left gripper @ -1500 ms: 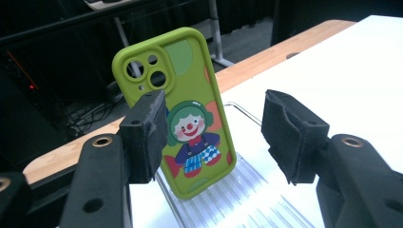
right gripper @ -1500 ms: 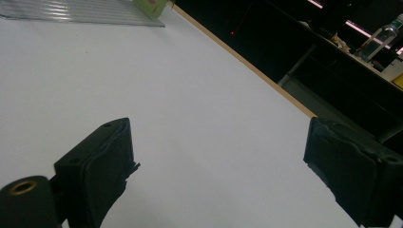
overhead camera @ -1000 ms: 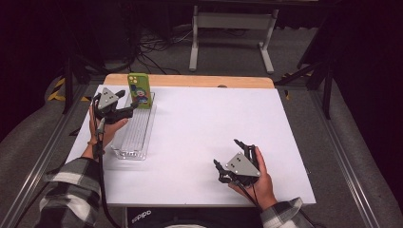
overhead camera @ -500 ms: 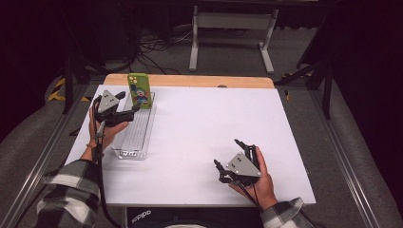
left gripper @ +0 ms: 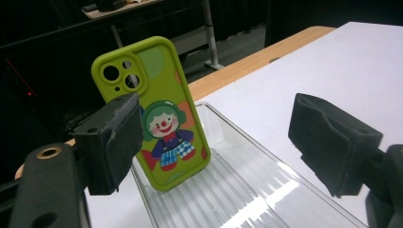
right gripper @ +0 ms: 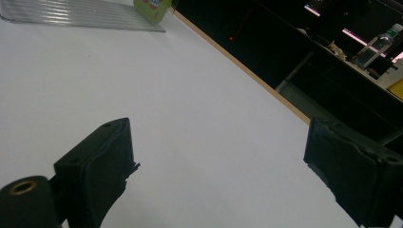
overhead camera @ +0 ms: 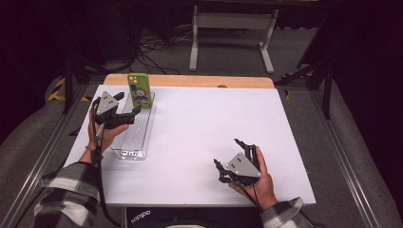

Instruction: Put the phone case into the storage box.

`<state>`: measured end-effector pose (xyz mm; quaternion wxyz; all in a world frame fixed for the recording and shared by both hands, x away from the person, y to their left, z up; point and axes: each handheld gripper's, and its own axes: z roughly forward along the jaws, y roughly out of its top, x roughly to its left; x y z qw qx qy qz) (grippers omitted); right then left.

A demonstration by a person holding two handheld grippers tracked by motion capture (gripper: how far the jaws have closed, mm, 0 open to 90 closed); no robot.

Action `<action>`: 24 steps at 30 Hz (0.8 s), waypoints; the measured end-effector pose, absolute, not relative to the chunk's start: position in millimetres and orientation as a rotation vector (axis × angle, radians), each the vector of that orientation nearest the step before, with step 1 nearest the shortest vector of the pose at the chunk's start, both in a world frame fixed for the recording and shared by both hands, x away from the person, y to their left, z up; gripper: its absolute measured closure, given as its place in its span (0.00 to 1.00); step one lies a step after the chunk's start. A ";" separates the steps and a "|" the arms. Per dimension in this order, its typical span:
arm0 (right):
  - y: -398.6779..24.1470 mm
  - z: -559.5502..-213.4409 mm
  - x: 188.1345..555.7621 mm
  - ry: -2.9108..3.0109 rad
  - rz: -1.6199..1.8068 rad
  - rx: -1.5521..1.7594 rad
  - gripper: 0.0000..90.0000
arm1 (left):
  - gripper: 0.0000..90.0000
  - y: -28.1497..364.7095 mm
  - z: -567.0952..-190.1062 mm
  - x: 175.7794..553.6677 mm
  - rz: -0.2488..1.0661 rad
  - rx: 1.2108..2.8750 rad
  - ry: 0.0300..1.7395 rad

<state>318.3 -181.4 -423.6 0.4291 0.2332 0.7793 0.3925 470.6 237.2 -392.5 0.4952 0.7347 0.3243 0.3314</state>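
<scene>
Left gripper (left gripper: 209, 147) spread open, green phone case (left gripper: 154, 114) released upright in the clear tray (left gripper: 266, 190).

The jaws have just been opening, and nothing is pinched between them: the case is seen just beyond one pad, propped at the tray's far end, cartoon clown facing the camera. The ribbed tray is laid along the white table (overhead camera: 209, 128) at its left edge, near the wooden strip (overhead camera: 199, 81). Well apart, the right gripper (overhead camera: 233, 159) is held wide open and empty over bare table, nothing in its path.
</scene>
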 end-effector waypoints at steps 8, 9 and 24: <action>-180.9 -423.4 318.3 1.951 0.985 0.577 0.11 | 0.17 235.3 -389.1 463.1 0.792 1.783 0.761; -180.9 -423.3 318.4 1.950 0.986 0.574 0.11 | 0.17 234.9 -388.8 461.9 0.789 1.781 0.758; -181.4 -421.9 317.7 1.940 1.000 0.568 0.11 | 0.09 227.3 -386.2 449.6 0.788 1.815 0.678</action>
